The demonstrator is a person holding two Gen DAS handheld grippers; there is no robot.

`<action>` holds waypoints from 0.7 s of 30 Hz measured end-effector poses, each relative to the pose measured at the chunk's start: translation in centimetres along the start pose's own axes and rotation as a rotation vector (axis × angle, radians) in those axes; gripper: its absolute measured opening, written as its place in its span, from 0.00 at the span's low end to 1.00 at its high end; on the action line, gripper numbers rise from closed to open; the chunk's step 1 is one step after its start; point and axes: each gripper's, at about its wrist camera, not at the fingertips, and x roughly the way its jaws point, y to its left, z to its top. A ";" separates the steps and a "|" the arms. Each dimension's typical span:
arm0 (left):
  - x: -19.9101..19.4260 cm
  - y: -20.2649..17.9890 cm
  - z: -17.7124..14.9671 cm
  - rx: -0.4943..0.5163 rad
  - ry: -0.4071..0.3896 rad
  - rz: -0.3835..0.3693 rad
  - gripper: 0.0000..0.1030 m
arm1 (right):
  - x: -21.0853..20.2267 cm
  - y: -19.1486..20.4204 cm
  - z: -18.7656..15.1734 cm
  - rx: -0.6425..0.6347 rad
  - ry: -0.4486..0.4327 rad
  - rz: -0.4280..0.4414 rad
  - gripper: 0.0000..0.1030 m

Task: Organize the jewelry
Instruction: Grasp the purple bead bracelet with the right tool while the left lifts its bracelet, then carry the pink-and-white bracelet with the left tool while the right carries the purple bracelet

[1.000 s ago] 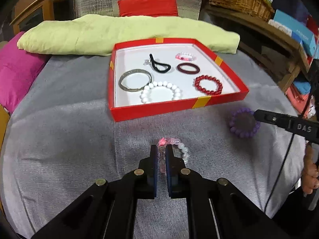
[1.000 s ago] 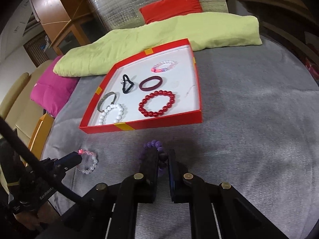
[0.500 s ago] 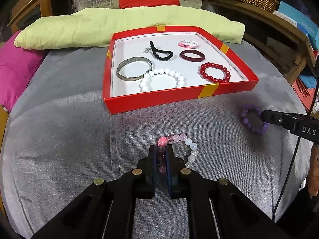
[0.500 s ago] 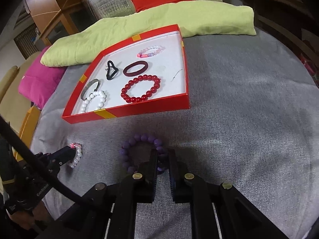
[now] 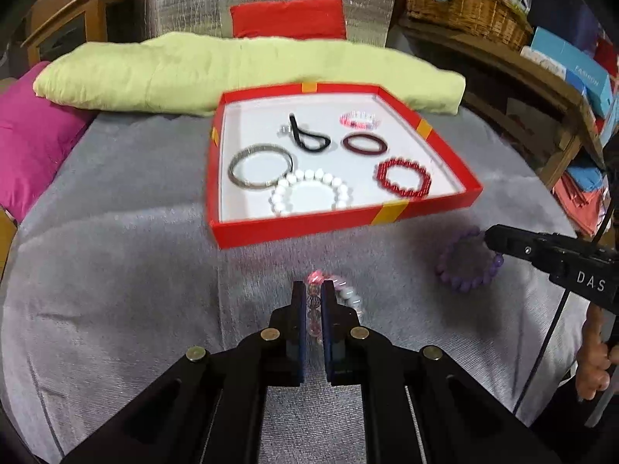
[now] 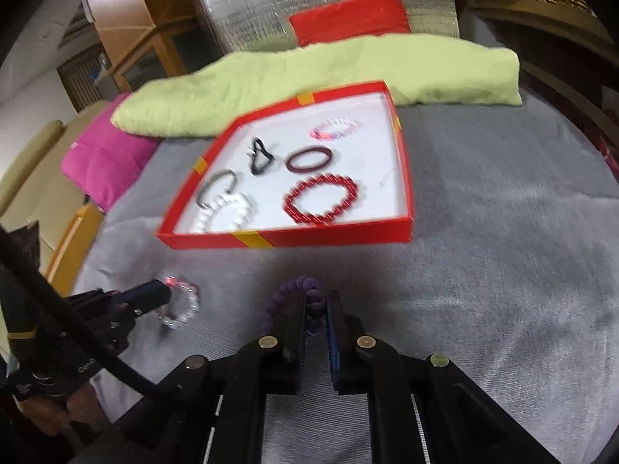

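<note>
Left view: your left gripper clamped the pink bracelet, over grey cloth before the red tray.
Right view: your right gripper clamped the purple bracelet, near the tray's front wall.

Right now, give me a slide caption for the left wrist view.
Left gripper pinches a pink-and-white bead bracelet before the red jewelry tray; right gripper grips a purple bead bracelet.
</note>
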 end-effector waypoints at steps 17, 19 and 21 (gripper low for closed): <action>-3.2 0.3 1.5 -0.031 -0.131 -0.009 0.07 | -3.0 1.9 0.8 0.006 -0.142 0.154 0.10; -3.2 0.1 1.6 -0.029 -0.136 -0.007 0.07 | -3.1 1.9 0.8 0.008 -0.149 0.158 0.10; -3.2 0.0 1.6 -0.028 -0.134 -0.004 0.07 | -3.2 1.8 0.8 0.011 -0.152 0.163 0.10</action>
